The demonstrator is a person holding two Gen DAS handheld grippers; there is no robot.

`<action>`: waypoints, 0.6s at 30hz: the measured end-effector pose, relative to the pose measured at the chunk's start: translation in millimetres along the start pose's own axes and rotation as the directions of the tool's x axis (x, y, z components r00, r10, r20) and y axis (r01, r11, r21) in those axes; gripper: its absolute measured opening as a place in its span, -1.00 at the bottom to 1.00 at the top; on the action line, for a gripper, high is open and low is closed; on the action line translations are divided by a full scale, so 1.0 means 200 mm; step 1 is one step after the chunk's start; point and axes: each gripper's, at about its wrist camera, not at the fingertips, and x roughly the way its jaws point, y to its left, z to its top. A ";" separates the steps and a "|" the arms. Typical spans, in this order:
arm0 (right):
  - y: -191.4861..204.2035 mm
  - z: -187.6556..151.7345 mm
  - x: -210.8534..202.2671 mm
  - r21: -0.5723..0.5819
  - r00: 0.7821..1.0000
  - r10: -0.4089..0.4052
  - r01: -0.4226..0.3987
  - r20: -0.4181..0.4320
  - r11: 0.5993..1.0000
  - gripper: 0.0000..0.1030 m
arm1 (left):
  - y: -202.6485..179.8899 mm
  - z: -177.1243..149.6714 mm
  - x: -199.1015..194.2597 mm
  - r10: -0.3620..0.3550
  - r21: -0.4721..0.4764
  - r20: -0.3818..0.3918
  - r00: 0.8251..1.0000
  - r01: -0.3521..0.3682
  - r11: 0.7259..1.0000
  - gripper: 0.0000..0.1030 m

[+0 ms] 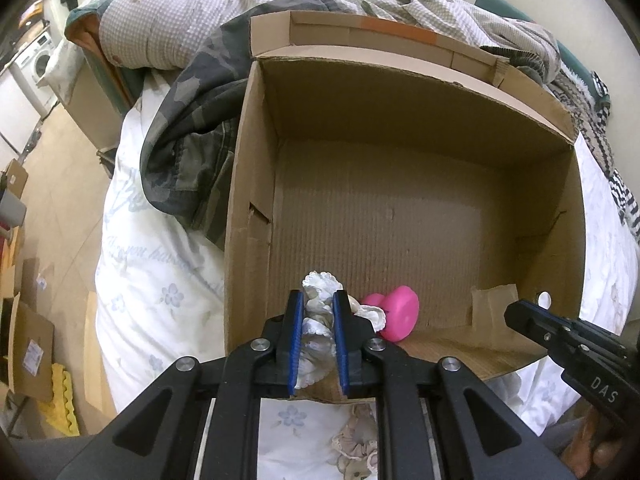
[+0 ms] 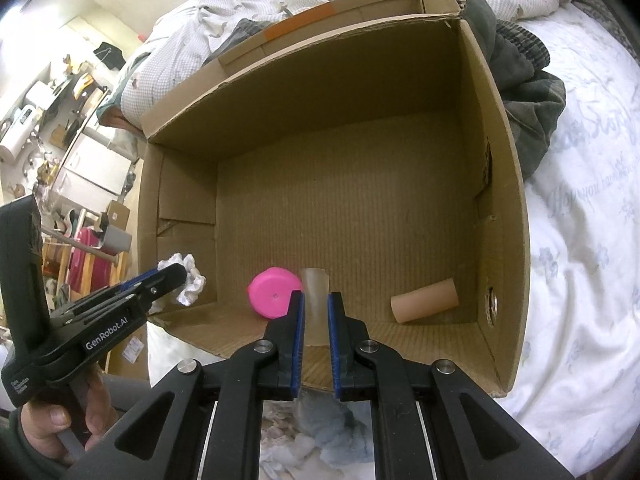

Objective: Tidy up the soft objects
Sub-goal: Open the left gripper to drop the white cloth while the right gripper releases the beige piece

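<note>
An open cardboard box (image 1: 400, 92) lies on the bed, also in the right wrist view (image 2: 504, 184). My left gripper (image 1: 317, 304) is shut on a white frilly cloth (image 1: 316, 332) at the box's near left rim; the cloth also shows in the right wrist view (image 2: 188, 280). A pink soft toy (image 1: 396, 316) lies on the box floor (image 2: 272, 292). My right gripper (image 2: 314, 304) is shut on a beige tube-shaped piece (image 2: 316, 284) over the near rim. Another beige roll (image 2: 424, 300) lies in the box's right corner.
A camouflage garment (image 1: 188, 128) and a checked quilt (image 1: 168, 20) lie around the box on the white floral sheet (image 1: 160, 288). More frilly cloth (image 1: 356, 444) lies below my left gripper. Cardboard boxes (image 1: 28, 348) stand on the floor at left.
</note>
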 end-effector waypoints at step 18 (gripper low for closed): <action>-0.05 0.02 -0.05 0.055 0.999 0.019 -0.022 0.046 0.998 0.64 | -0.03 0.00 -0.05 0.007 0.019 0.044 0.999 -0.008 1.000 0.20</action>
